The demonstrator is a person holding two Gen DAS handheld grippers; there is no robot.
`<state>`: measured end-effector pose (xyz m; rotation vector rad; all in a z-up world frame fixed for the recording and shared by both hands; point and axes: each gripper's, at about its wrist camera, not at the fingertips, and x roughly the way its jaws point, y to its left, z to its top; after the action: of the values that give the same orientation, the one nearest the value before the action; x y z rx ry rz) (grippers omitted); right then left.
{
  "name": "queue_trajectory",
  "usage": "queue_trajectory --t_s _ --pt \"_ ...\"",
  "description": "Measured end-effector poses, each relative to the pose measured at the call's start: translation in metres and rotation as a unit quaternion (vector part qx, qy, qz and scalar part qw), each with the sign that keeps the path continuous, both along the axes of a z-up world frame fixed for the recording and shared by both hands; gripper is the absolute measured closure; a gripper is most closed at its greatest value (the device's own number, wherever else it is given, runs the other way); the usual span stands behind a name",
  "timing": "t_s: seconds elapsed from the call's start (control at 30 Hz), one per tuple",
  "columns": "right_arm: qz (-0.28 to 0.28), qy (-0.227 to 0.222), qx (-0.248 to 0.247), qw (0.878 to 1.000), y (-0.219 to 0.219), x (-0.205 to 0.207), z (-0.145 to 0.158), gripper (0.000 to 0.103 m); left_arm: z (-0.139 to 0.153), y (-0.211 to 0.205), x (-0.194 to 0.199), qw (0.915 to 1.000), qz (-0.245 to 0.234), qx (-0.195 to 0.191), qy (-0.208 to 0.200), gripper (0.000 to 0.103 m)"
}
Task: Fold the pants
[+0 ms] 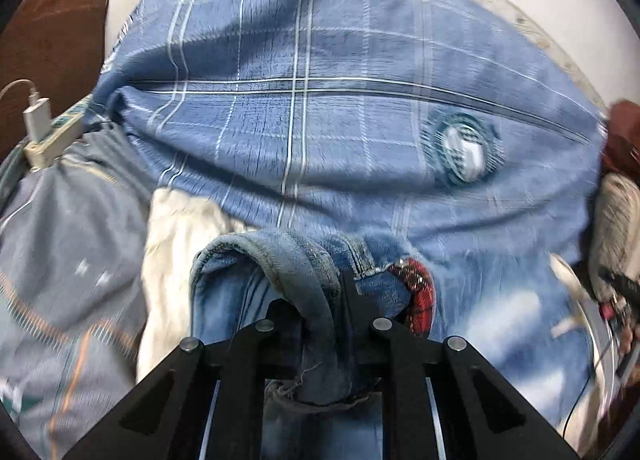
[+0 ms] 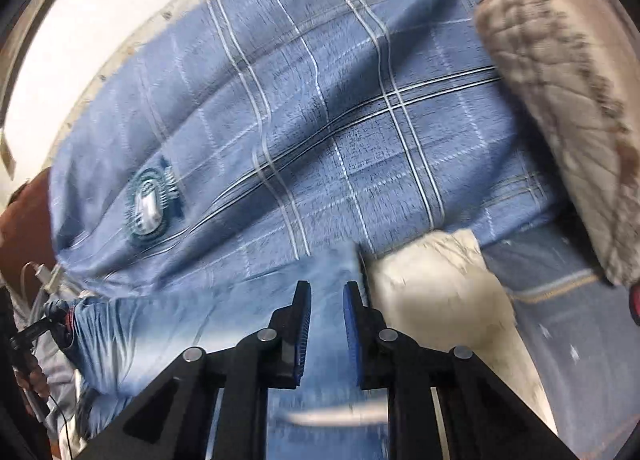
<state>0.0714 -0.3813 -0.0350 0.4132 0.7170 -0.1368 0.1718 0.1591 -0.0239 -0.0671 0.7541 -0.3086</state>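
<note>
**Jeans pinched over a crowded bed**

The jeans (image 1: 256, 292) are clamped at a rolled hem by the left gripper (image 1: 320, 300). Denim is pinched between the right gripper (image 2: 326, 300) pads. A blue plaid sheet (image 1: 320, 120) lies at 12 o'clock, a cream cloth (image 1: 176, 244) at 10, a power strip (image 1: 52, 136) at 9. A quilted cushion (image 2: 560, 100) is seen at 2 o'clock from the right wrist.
</note>
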Motion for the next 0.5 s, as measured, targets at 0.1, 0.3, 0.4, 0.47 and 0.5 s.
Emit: queue_trajectory --t_s 0.1,0.3,0.4,0.47,0.5 --pt "0.003 0.005 0.043 0.999 -0.007 -0.008 -0.003 0.085 0.0 0.004 -0.053 0.9998 -0.014 -0.004 -0.013 0.087" --pt "-0.012 0.01 0.144 0.989 -0.016 0.01 -0.019 0.026 -0.017 -0.008 -0.135 0.9977 -0.06 -0.001 -0.03 0.087" --pt "-0.023 -0.003 0.181 0.983 -0.013 0.029 -0.029 0.022 -0.036 -0.012 -0.163 0.9968 -0.078 -0.002 -0.018 0.087" --pt "-0.034 0.022 0.182 0.982 -0.007 0.054 -0.04 0.022 -0.052 -0.012 -0.183 0.9964 -0.085 0.002 0.001 0.087" --pt "-0.04 0.042 0.176 0.983 -0.003 0.066 -0.045 0.022 -0.056 -0.011 -0.187 0.9961 -0.088 0.006 0.005 0.087"
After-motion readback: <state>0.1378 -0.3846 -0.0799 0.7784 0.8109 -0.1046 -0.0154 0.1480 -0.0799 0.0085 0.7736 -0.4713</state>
